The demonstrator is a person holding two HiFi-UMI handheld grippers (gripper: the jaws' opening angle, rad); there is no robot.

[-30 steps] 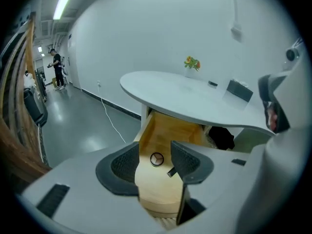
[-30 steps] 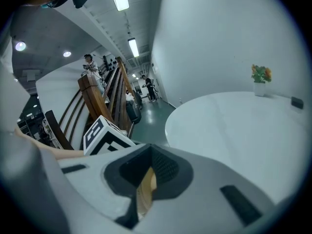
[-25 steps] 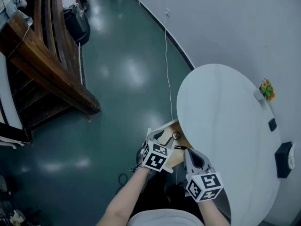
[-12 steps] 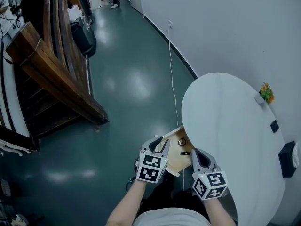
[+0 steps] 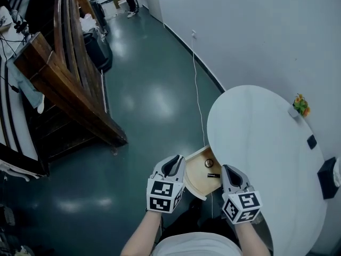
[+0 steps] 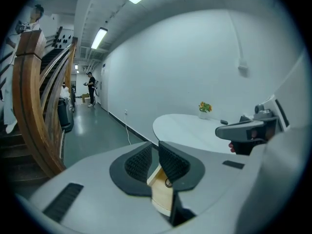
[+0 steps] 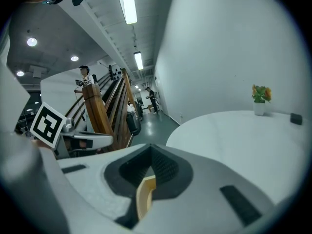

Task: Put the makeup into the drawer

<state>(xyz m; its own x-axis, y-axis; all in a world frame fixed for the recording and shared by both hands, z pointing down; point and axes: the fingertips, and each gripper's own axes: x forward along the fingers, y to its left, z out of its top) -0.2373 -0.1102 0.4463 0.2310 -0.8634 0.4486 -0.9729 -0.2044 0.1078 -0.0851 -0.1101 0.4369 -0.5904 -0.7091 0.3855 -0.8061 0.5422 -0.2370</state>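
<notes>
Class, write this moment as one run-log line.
wooden drawer: open, round item and black stick inside | left hand-held gripper: jaws just been closing, empty | right hand-held gripper: shut, empty

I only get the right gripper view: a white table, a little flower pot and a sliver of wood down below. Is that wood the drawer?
Observer: Yes. The head view shows a wooden drawer pulled open, sticking out from under the table.
Operator: Anything inside it?
Observer: A small ring-shaped thing and a thin dark stick lie on its floor.
Operator: Is the left gripper holding something?
Observer: No. In its own view the left gripper has just been closing its jaws, which stand nearly together with nothing between them.
</notes>
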